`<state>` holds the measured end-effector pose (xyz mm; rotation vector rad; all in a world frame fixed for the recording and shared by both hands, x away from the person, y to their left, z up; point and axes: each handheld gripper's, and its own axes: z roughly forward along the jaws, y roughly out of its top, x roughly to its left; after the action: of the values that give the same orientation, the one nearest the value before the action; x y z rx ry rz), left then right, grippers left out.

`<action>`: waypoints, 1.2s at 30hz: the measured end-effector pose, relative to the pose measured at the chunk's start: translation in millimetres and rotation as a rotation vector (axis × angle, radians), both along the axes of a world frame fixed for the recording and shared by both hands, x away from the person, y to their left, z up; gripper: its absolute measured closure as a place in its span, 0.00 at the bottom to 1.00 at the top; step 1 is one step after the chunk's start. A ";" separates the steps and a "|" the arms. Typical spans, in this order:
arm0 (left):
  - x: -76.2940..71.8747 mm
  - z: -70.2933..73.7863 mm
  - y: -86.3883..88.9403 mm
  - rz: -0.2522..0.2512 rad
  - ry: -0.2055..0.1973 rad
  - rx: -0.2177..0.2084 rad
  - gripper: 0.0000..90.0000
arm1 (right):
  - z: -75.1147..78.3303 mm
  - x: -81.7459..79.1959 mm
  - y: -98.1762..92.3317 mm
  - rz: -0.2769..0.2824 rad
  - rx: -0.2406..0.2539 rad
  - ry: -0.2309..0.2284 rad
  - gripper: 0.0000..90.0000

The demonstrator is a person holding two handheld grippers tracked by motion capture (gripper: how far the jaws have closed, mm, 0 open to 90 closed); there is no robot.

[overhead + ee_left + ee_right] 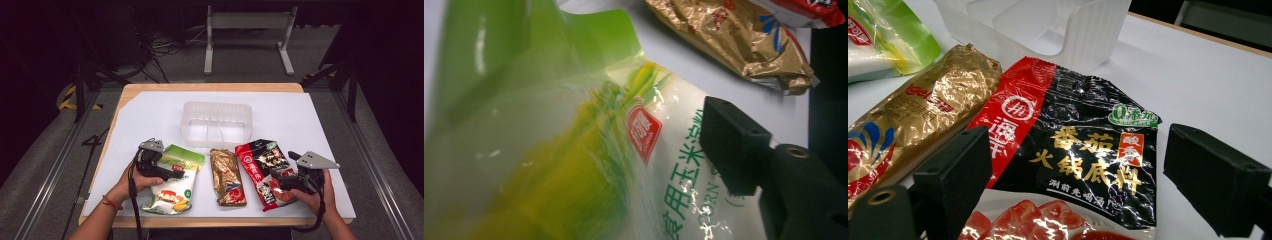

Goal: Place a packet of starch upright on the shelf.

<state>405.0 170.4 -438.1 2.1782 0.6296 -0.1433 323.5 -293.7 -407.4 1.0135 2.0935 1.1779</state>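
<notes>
A green and white snack bag (pixel 175 180) lies at the front left of the table. My left gripper (pixel 172 173) reaches over it from its left edge. In the left gripper view the bag (pixel 574 150) bulges up between the jaws. One black pad (pixel 729 145) lies against its printed face, and the other jaw is hidden behind the bag. A red and black sauce packet (pixel 260 165) lies at the front right. My right gripper (pixel 286 181) stands open over its near end, with its jaws (pixel 1073 170) wide apart on either side of the packet (pixel 1083 150).
A gold foil packet (pixel 227 176) lies between the two bags. A clear plastic bin (pixel 217 122) stands behind them at mid-table on the white sheet (pixel 300 120). The wooden table edge (pixel 215 222) runs just in front of the bags.
</notes>
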 end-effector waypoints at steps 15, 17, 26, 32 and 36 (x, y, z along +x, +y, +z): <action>-11.1 6.0 9.9 0.035 -0.068 0.008 1.00 | -0.2 -5.3 -3.3 0.006 -0.010 -0.043 0.14; -13.8 7.6 11.3 0.045 -0.081 0.000 1.00 | 0.0 -6.5 -4.1 0.004 -0.017 -0.050 0.14; -22.7 18.3 15.8 0.060 -0.128 -0.032 1.00 | -0.1 -7.9 -10.6 -0.014 -0.013 -0.059 0.14; -28.0 25.2 18.2 0.069 -0.171 -0.073 1.00 | 0.5 -8.6 -12.5 -0.024 -0.010 -0.062 0.14; -33.3 33.6 20.2 0.075 -0.207 -0.112 1.00 | 0.2 -8.3 -13.9 -0.029 -0.005 -0.063 0.14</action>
<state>371.7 190.7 -404.5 2.0261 0.5696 0.0843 315.3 -307.5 -407.1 0.9887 2.0258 1.1752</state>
